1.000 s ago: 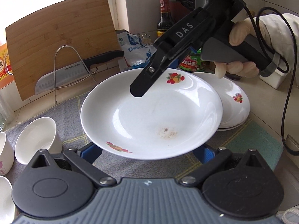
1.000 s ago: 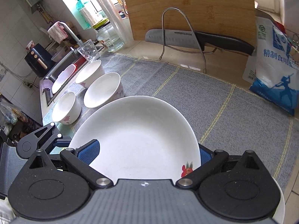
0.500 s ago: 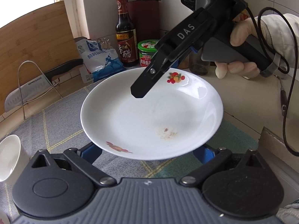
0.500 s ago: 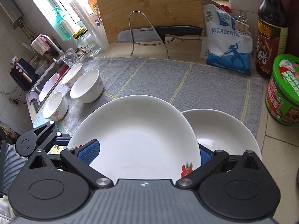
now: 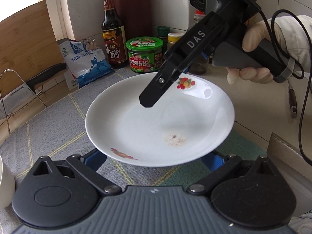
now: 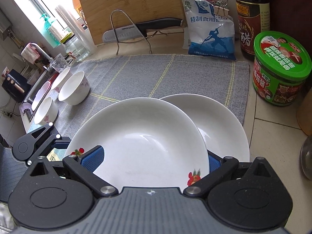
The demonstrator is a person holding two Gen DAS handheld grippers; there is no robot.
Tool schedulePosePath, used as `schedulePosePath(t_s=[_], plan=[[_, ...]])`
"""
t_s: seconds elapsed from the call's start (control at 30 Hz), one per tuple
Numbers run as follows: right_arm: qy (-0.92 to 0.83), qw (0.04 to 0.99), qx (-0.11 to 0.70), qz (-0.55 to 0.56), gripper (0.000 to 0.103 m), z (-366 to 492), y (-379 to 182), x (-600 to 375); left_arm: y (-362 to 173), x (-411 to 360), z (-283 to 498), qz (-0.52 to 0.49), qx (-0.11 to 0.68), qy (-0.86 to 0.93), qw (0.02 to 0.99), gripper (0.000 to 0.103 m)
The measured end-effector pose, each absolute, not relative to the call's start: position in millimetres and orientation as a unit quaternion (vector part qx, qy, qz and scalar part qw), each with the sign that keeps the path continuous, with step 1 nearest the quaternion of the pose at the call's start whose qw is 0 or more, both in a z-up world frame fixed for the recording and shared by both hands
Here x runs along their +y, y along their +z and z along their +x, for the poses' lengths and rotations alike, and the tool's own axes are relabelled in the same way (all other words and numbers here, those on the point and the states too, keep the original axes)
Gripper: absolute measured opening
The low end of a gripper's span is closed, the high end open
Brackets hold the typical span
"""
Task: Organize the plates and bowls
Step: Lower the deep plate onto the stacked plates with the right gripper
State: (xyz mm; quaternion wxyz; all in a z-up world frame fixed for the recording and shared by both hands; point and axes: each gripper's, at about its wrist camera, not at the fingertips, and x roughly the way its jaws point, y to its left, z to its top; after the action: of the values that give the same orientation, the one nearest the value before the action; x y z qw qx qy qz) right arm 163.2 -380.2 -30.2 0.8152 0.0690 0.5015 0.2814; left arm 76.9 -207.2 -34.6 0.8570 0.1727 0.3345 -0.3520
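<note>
A white plate with fruit decals [image 5: 159,122] hangs above the grey mat, carried between both grippers. My left gripper [image 5: 154,159] holds its near rim, jaws spread wide under it. My right gripper [image 6: 150,161] holds the opposite rim, one finger [image 5: 156,93] lying over the plate in the left wrist view. The same plate [image 6: 140,142] fills the right wrist view, partly over a second white plate [image 6: 220,128] lying on the mat's right end. Several white bowls [image 6: 74,91] stand at the mat's left end by the sink.
Grey mat [image 6: 156,74] covers the counter. Behind it stand a cutting board [image 6: 132,5], a knife on a wire rack [image 6: 140,29], a salt bag [image 6: 210,33], a vinegar bottle [image 6: 251,17] and a green-lidded jar [image 6: 280,68]. A sink [image 6: 37,89] lies left.
Both grippers carried the plate rightward across the mat, away from the bowls. It now overlaps the second plate, with the jar and bottle close behind.
</note>
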Motion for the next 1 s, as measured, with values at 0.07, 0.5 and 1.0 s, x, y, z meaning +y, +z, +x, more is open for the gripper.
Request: schedulePosePath(t_s=[0.07,0.5,1.0], plan=[[0.281,0.814,0.503,0.07,0.103,164,-33,-382,-36,-210,79,0.173,0.335,-0.351,0.857,0.102],[0.276,0.812,0.51,0.072,0.103,171,-42,-391,-44,-217,90,0.176,0.34,-0.351,0.854,0.102],[0.263,0.815,0.513,0.066,0.103,169,-41,-397,-47,-217,98,0.181,0.344,-0.367,0.845,0.102]])
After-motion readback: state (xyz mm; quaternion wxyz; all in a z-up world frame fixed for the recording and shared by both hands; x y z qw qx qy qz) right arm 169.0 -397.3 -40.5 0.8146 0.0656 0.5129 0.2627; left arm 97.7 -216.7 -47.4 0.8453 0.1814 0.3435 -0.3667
